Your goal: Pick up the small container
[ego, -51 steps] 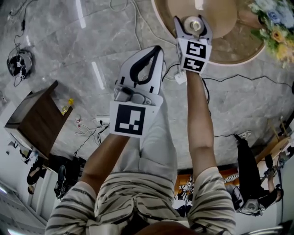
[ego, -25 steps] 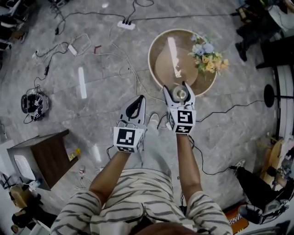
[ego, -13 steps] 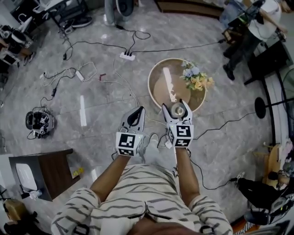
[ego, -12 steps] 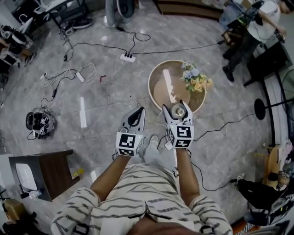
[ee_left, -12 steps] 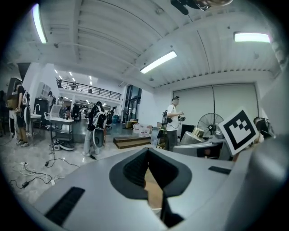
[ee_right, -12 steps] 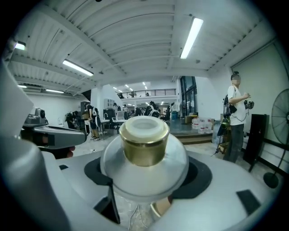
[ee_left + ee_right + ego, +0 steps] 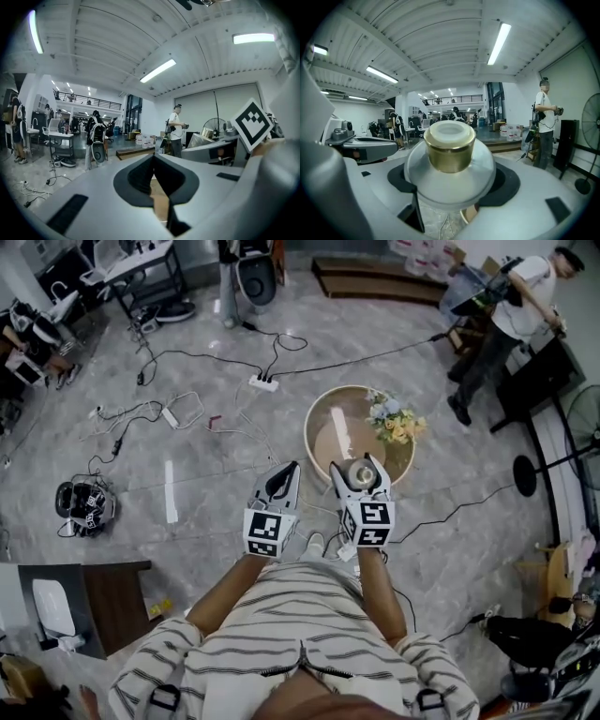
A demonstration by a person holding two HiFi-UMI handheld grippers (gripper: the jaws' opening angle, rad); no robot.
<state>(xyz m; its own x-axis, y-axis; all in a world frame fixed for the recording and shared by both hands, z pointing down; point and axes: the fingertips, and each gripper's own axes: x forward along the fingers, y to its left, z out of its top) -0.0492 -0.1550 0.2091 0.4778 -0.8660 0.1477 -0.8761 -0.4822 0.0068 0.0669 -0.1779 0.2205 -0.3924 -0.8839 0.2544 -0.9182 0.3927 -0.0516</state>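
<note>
The small container (image 7: pixel 449 161) is a round frosted white jar with a gold collar and a white top. My right gripper (image 7: pixel 450 187) is shut on its body and holds it upright, high above the floor. In the head view the small container (image 7: pixel 362 474) sits between the right gripper's (image 7: pixel 360 480) fingers, over the near rim of the round table (image 7: pixel 323 433). My left gripper (image 7: pixel 277 486) is level with it on the left, shut and with nothing in it. In its own view the left gripper (image 7: pixel 154 187) has its jaws together.
A bunch of flowers (image 7: pixel 394 420) stands on the round table. Cables and a power strip (image 7: pixel 262 382) lie across the marble floor. A dark cabinet (image 7: pixel 105 592) stands at lower left. A person (image 7: pixel 511 306) stands at upper right, and a fan stand (image 7: pixel 525 474) is at right.
The head view has pulled back and higher, so the room looks smaller and more of it shows. Both grippers keep their hold and spacing, the container still in the right one.
</note>
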